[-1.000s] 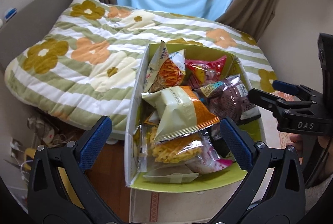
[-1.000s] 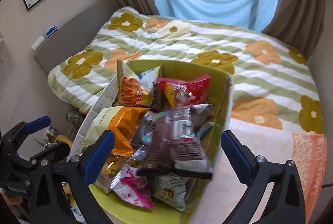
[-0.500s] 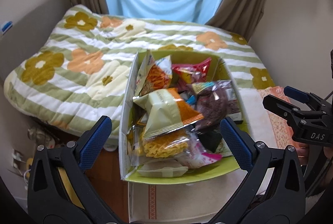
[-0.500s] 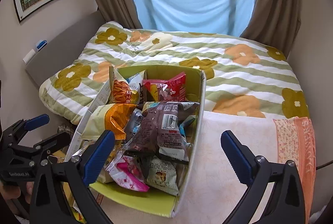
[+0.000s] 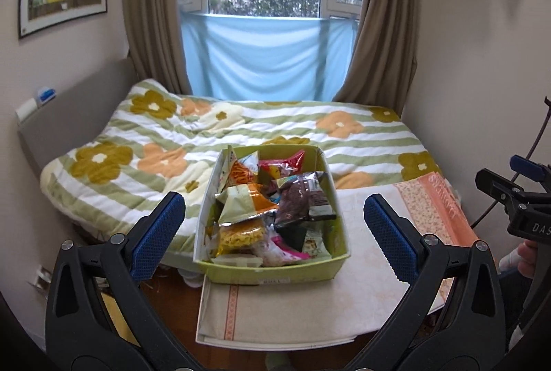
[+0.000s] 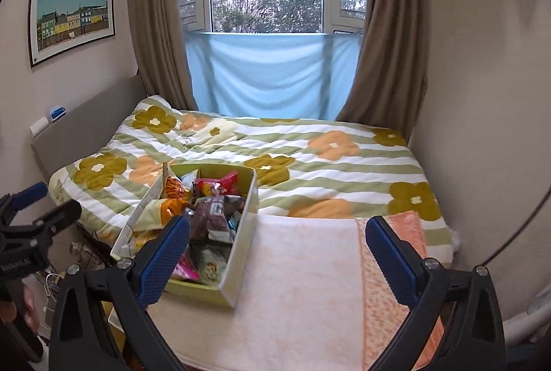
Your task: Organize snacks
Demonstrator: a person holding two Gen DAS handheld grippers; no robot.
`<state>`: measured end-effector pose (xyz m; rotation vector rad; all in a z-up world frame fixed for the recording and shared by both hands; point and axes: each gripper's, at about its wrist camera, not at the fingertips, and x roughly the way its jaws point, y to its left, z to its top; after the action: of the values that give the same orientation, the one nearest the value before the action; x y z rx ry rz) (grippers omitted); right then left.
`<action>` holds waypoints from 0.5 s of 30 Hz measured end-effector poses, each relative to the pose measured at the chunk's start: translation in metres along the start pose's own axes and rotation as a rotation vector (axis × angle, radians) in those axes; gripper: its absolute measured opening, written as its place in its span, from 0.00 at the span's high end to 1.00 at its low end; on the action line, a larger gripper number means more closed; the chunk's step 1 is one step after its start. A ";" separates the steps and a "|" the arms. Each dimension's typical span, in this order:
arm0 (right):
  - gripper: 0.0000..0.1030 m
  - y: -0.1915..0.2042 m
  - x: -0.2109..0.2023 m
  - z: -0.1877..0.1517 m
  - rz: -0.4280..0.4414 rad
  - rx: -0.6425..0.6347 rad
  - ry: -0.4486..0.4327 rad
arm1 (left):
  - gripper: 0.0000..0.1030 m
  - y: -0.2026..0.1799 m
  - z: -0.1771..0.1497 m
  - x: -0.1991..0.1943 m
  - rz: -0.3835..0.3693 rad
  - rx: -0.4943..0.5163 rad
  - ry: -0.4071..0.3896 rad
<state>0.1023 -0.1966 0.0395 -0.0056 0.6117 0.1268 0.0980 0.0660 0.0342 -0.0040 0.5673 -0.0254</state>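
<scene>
Every snack already sits in the box (image 5: 272, 271) at frame centre; nothing looks left to pack. Your left gripper (image 5: 274, 219) and right gripper (image 6: 277, 248) both hang wide-jawed and empty.

Both grippers, left (image 5: 274, 222) & right (image 6: 277, 250), level, fingers spread wide, nothing held.
</scene>
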 end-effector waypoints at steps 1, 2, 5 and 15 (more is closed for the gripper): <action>0.01 -0.004 -0.010 -0.007 -0.015 0.006 -0.002 | 0.00 -0.005 -0.005 -0.011 0.007 0.009 -0.010; 0.01 -0.007 -0.020 -0.014 -0.031 0.012 -0.004 | 0.00 -0.009 -0.010 -0.018 0.007 0.017 -0.015; 0.01 -0.014 -0.042 -0.033 -0.060 0.023 -0.014 | 0.00 -0.024 -0.025 -0.038 0.008 0.038 -0.031; 0.01 -0.033 -0.074 -0.067 -0.136 0.052 -0.021 | 0.00 -0.048 -0.051 -0.073 -0.016 0.029 -0.060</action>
<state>0.0080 -0.2404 0.0262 0.0045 0.5921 -0.0210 0.0082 0.0198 0.0304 0.0185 0.5067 -0.0493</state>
